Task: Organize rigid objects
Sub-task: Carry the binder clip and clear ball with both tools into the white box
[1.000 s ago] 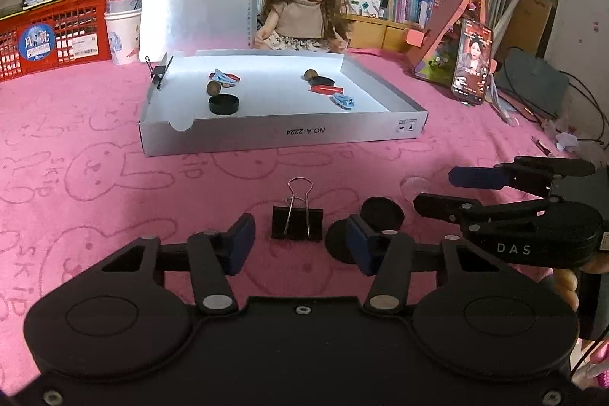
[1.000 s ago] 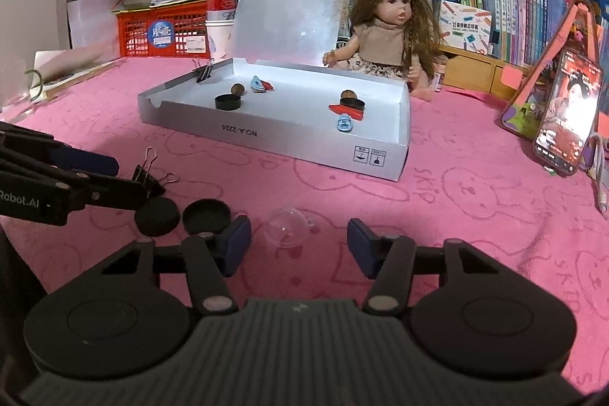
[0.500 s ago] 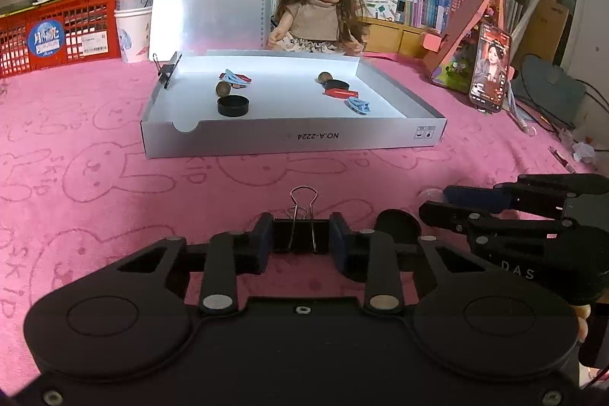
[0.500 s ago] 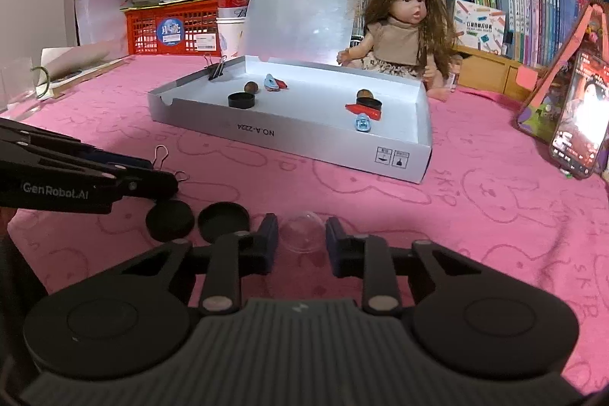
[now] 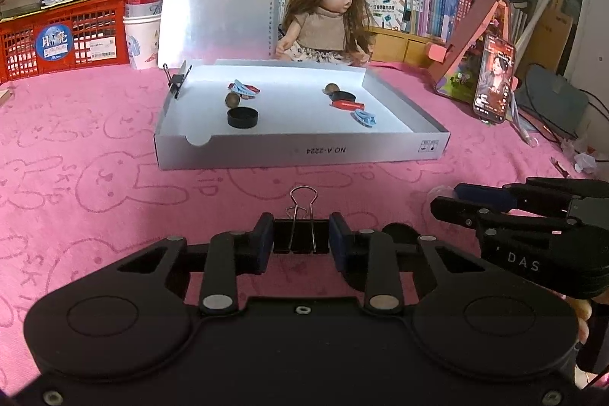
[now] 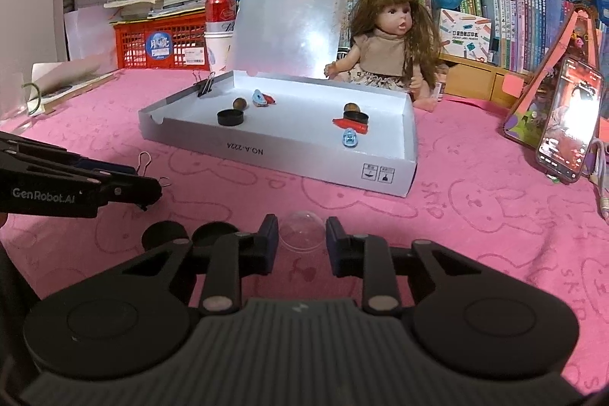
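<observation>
My left gripper [image 5: 301, 241] is shut on a black binder clip [image 5: 283, 235] that stands on the pink cloth with its wire handles up. In the right wrist view my right gripper [image 6: 301, 239] is shut on a small clear plastic dome [image 6: 302, 226] resting on the cloth. The two grippers are side by side; the right gripper [image 5: 445, 201] shows at the right edge of the left wrist view. Behind both lies an open white box [image 5: 304, 152] holding a black cap [image 5: 242, 117], brown balls and blue and red clips. Two black round lids [image 6: 165, 234] lie left of the dome.
Another binder clip [image 5: 177, 78] is clipped to the box's left wall. A doll [image 5: 327, 25] sits behind the box. A lit phone [image 5: 493, 78] leans on a stand at the right. A red crate [image 5: 61, 40], a can on cups and books line the back.
Both grippers have closed from wide open, the left one onto the binder clip and the right one onto the clear dome. Neither hand has shifted along the cloth.
</observation>
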